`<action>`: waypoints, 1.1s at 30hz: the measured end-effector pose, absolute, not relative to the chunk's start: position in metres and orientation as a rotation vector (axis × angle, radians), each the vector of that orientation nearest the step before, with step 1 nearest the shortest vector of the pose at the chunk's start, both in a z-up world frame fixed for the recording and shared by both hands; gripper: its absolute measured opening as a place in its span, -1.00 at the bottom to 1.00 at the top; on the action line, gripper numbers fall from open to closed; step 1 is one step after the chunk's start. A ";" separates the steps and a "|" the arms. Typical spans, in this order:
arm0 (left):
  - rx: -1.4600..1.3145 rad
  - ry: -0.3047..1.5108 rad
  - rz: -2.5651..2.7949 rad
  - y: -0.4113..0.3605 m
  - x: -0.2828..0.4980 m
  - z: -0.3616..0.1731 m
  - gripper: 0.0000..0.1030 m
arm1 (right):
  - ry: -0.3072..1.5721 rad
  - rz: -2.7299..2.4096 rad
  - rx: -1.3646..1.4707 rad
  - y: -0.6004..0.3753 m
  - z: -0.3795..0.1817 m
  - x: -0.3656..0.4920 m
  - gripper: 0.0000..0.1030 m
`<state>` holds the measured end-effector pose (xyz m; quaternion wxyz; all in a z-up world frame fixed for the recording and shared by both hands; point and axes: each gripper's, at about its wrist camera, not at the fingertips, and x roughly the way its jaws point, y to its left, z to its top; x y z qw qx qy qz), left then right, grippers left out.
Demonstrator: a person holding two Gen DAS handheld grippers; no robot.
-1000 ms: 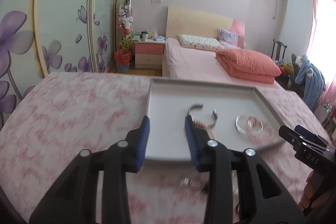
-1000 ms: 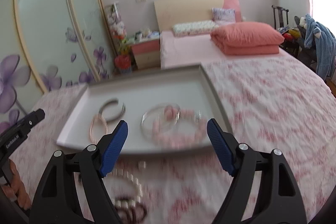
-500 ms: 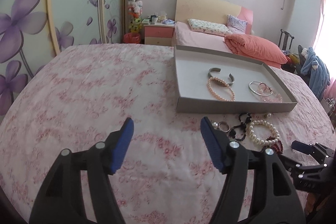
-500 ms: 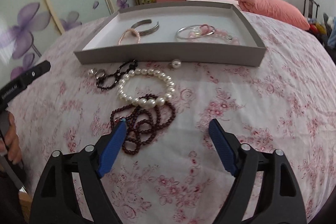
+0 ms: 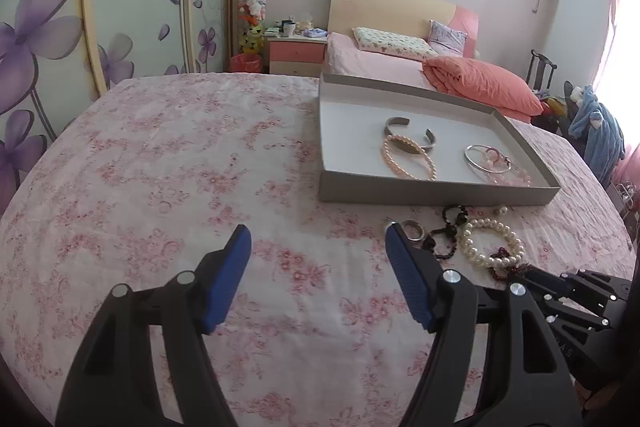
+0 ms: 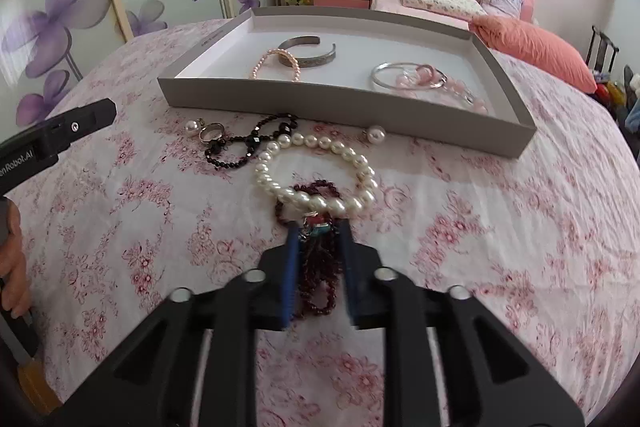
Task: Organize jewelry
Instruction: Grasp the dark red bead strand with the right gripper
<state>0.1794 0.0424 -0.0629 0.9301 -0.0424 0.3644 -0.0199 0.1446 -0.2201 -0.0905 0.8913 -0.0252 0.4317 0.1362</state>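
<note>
Your left gripper (image 5: 318, 241) hangs over bare floral cloth (image 5: 180, 167) toward the near left of the table, fingers (image 5: 226, 279) parting wide, nothing between them.

Just right of its right finger: a ring (image 5: 414, 229), then a black bead strand (image 5: 446, 233), both on the cloth in front of the tray's near wall.

The tray (image 6: 320, 103) sits toward the far edge. Inside, left to right: a pink pearl bracelet (image 6: 276, 63) overlapping a metal cuff (image 6: 308, 51), then a silver bangle (image 6: 404, 77) over pink beads (image 6: 464, 95).

A loose pearl (image 6: 376, 134) lies close to the tray's near wall.

A white pearl bracelet (image 6: 316, 179) lies nearer you, partly over a dark red bead strand (image 6: 320, 267).

Your right gripper (image 6: 318, 231) has its fingers closed onto that red strand; beads bunch between the blue pads, which are blurred. The strand rests on the cloth, near the middle of the near edge.
</note>
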 end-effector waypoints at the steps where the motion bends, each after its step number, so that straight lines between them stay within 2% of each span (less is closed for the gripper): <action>1: -0.086 0.747 -0.046 0.041 0.179 -0.063 0.33 | 0.897 0.289 -0.050 -0.222 -0.090 0.142 -0.73; 14: -0.044 0.796 -0.150 0.004 0.176 -0.070 0.33 | 0.894 0.151 -0.036 -0.271 -0.090 0.127 -0.75; 21: -0.026 0.862 -0.256 -0.049 0.175 -0.077 0.31 | 0.885 0.049 0.015 -0.303 -0.091 0.140 -0.75; 26: -0.021 0.937 -0.231 -0.091 0.193 -0.089 0.19 | 0.885 0.056 0.024 -0.305 -0.092 0.142 -0.74; 33: 0.055 0.971 -0.063 -0.104 0.214 -0.106 -0.08 | 0.885 0.070 0.032 -0.308 -0.092 0.137 -0.74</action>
